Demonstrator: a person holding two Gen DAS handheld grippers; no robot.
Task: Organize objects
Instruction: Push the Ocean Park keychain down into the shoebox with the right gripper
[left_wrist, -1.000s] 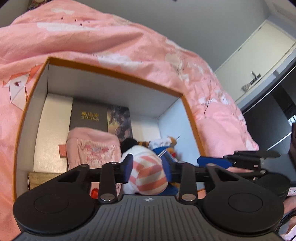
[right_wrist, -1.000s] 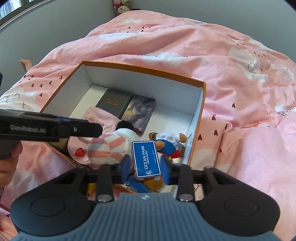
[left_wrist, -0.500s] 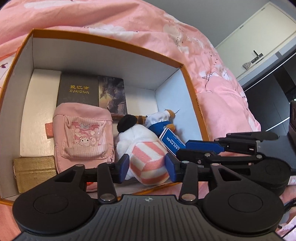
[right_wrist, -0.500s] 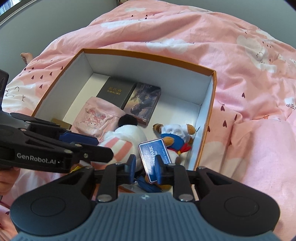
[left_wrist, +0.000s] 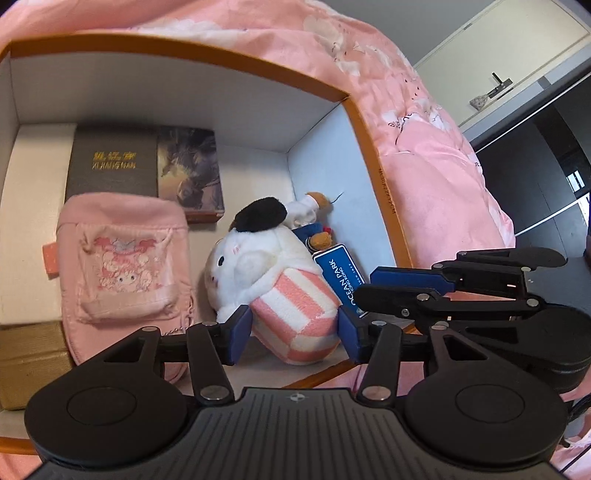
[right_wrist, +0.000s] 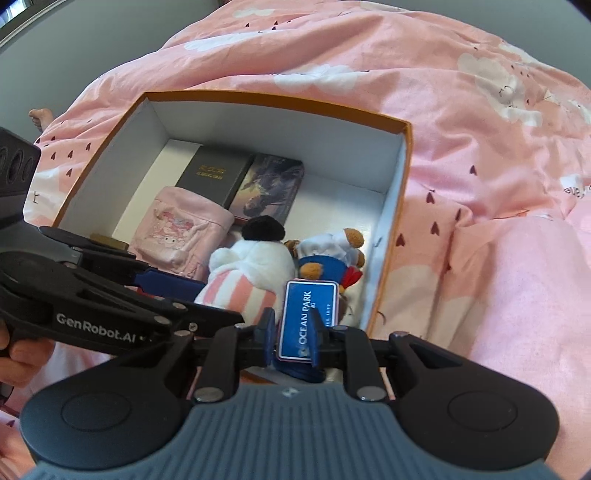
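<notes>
An orange-rimmed white box (left_wrist: 373, 147) (right_wrist: 402, 177) lies on a pink bed. Inside, a white plush with a pink-striped body (left_wrist: 280, 291) (right_wrist: 251, 269) lies by the near wall. My left gripper (left_wrist: 293, 334) is open, its jaws on either side of the plush's striped end. My right gripper (right_wrist: 293, 334) is shut on a blue "OCEAN PARK" tag (right_wrist: 308, 317) (left_wrist: 341, 277), held over the box's near right corner beside a small bear plush (right_wrist: 328, 254) (left_wrist: 310, 221).
The box also holds a pink pouch (left_wrist: 122, 258), a dark book (left_wrist: 110, 166), a picture-covered box (left_wrist: 190, 173) and a gold box (left_wrist: 29, 362). A pink quilt (right_wrist: 480, 147) surrounds the box. A white door (left_wrist: 498, 66) is at the far right.
The left gripper lowered the striped plush into the box and opened around it. The right gripper closed on the blue tag and moved lower over the box.
</notes>
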